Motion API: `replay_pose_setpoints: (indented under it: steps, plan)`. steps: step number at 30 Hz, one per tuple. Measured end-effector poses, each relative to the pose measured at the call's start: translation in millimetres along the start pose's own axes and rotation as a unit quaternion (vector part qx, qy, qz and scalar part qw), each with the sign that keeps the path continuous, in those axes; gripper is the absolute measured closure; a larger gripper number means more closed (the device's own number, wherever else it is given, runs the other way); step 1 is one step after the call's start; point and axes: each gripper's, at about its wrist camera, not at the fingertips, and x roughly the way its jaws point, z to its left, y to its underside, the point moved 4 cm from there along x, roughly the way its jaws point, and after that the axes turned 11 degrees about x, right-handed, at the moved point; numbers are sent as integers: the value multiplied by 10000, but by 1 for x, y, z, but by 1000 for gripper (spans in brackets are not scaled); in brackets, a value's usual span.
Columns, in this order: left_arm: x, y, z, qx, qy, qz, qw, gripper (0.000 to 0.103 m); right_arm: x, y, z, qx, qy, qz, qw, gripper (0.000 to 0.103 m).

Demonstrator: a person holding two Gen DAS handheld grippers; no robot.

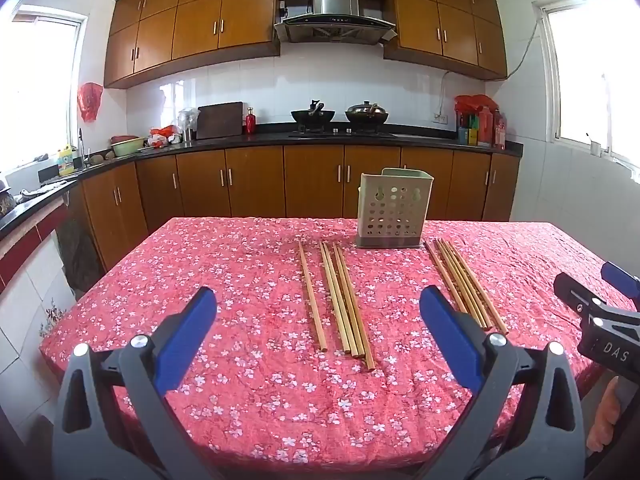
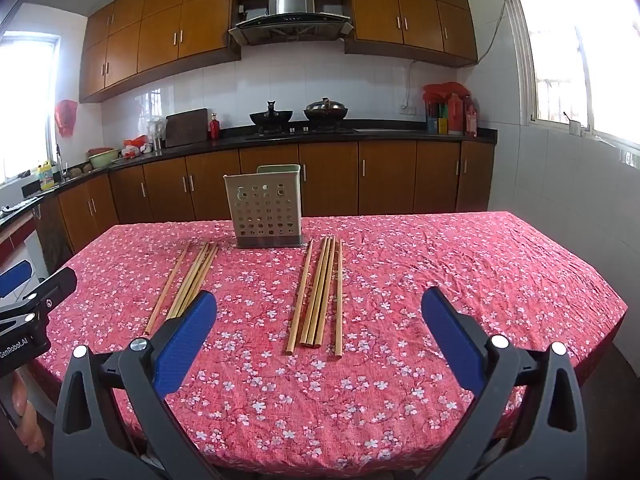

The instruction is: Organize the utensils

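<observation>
Fingers fill the bottom of both views, black arms tipped with blue pads. My left gripper (image 1: 318, 300) has its jaws spread wide with nothing between them, one pad at lower left of the frame and the other at lower right. My right gripper (image 2: 318, 304) is the same: jaws wide apart, empty, hovering above the near edge of the table (image 1: 240, 380).

The table wears a red cloth printed with small white blossoms, and it runs across the lower half of each view. In the left wrist view my right gripper shows at the right edge of the frame, with part of my hand (image 1: 606, 416) under it at lower right.

Past the pads lie two groups of wooden chopsticks, flat on the cloth and pointing away from me. In the left wrist view the left group of chopsticks (image 1: 340, 300) sits at centre frame, one stick lying a little apart on its left. The right group of chopsticks (image 1: 466, 284) lies right of centre, its near ends just behind my right-hand pad. In the right wrist view that same right group sits at centre frame.

Beyond the sticks, near the far edge of the table, stands the utensil holder (image 1: 394, 208), upright, pale green, with round holes in its front wall. It stands between the far ends of the two groups.

Farthest back, across the upper half of the frame, run brown kitchen cabinets (image 1: 312, 184), a dark counter with two black woks (image 1: 340, 114), and a steel range hood (image 1: 334, 12).
</observation>
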Motion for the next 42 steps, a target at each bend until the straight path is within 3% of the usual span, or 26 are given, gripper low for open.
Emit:
replay_pose_setpoints:
  steps: [42]
  plan:
    - [0,-6,-3,12,-9,-19,10000,4,-2,0,-1,38,-14,-6,10000,2]
